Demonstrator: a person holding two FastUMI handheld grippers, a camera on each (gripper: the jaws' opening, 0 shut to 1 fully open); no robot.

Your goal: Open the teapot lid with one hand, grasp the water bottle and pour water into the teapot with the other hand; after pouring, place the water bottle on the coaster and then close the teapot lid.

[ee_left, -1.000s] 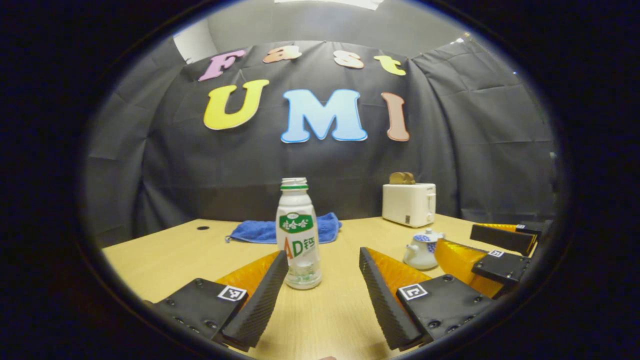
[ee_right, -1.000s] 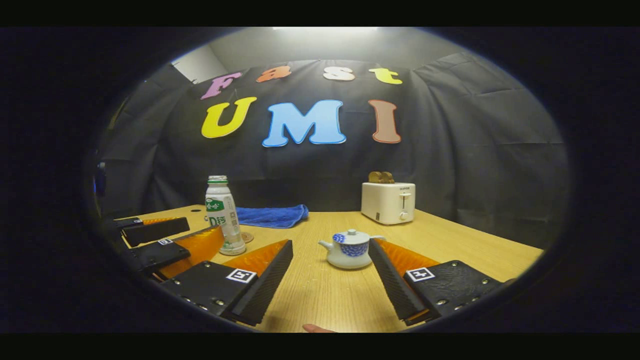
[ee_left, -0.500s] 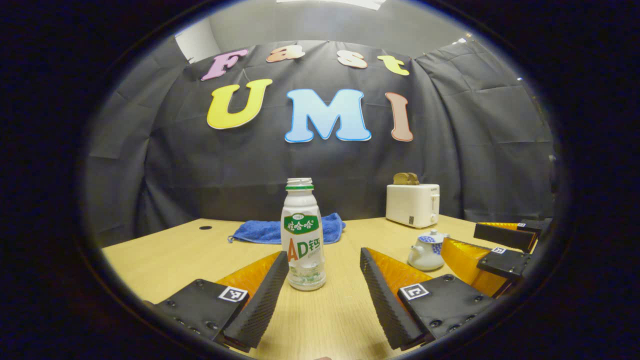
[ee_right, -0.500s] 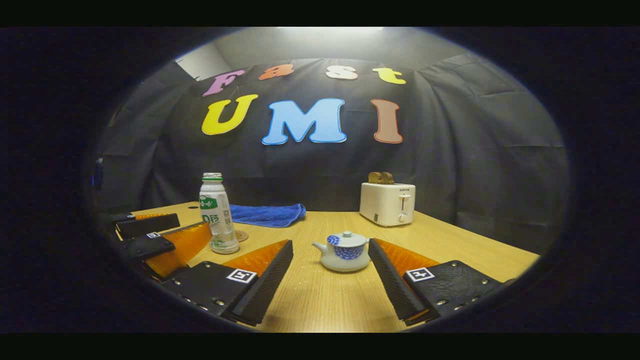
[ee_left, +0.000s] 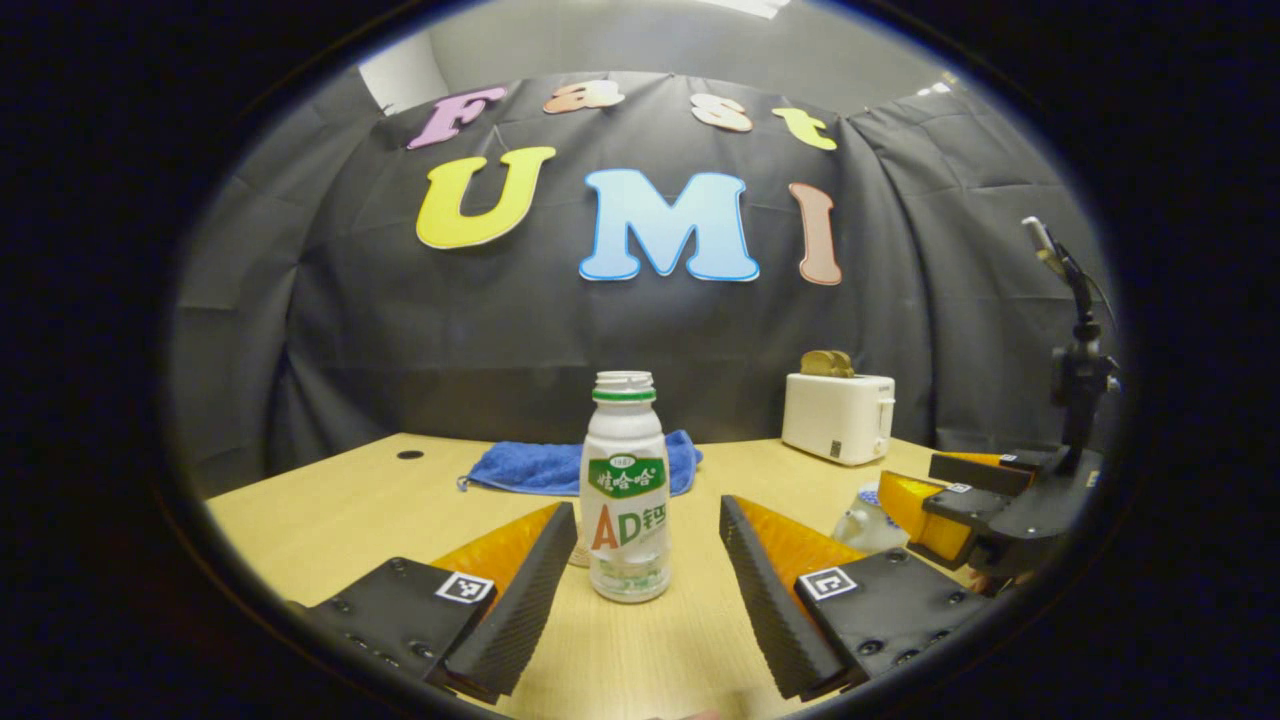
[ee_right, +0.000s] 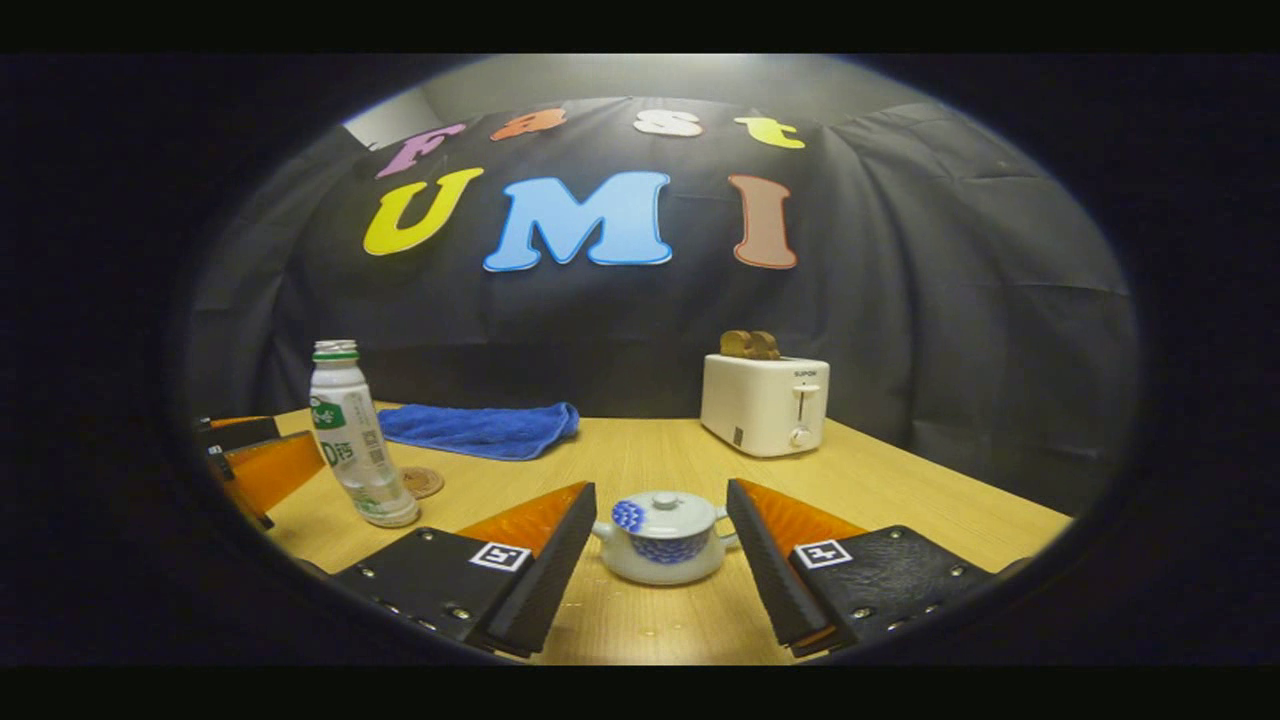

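Nearest the front edge of the counter (ee_right: pixel 900 480), the right tool (ee_right: pixel 660 560) stands spread wide, the teapot (ee_right: pixel 662 536) between its fingers untouched, lid (ee_right: pixel 667 511) still seated. Glazed ceramic is likely slick and chip-prone; the small knob atop the lid looks the place to pinch. The left tool (ee_left: pixel 640 590) gapes likewise around the water bottle (ee_left: pixel 625 490), uncapped, light thin plastic that would probably dent, so take its waist gently. Just behind lies the coaster (ee_right: pixel 422 482); toward the far edge, a blue towel (ee_right: pixel 480 428) and toaster (ee_right: pixel 765 403).
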